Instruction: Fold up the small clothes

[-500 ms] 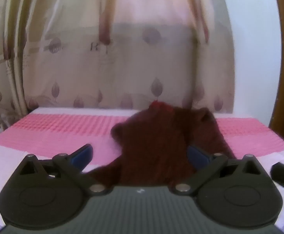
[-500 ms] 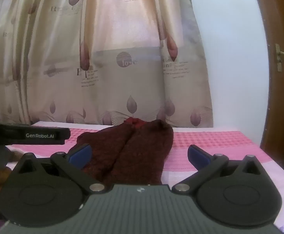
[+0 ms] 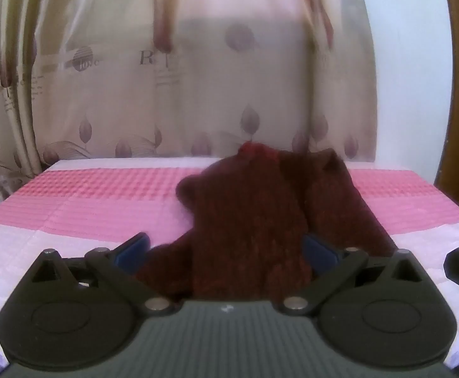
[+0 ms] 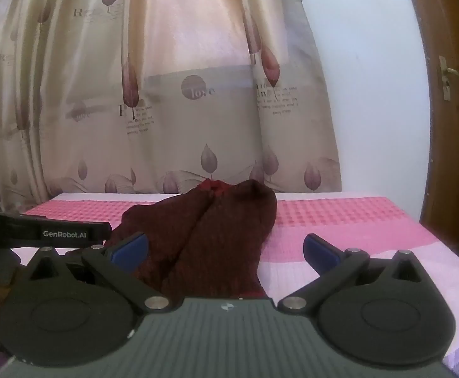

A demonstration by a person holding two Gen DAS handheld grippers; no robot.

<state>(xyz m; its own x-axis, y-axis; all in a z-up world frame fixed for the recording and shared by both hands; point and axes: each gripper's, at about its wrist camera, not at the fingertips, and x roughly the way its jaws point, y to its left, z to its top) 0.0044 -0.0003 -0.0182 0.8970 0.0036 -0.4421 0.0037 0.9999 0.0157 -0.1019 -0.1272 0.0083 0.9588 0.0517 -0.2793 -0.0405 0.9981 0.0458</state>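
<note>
Knitwear in dark maroon [image 3: 254,220] is lying on the pink-and-white bedspread [image 3: 103,195] in my left wrist view, its near end sitting between the spread blue pads of my left gripper [image 3: 226,252]; I cannot tell whether they are touching it. From the right wrist view, I am holding the right gripper [image 4: 226,252] wide apart, the garment [image 4: 210,236] lying nearer its left pad [image 4: 130,249], curtain [image 4: 166,94] hanging behind
</note>
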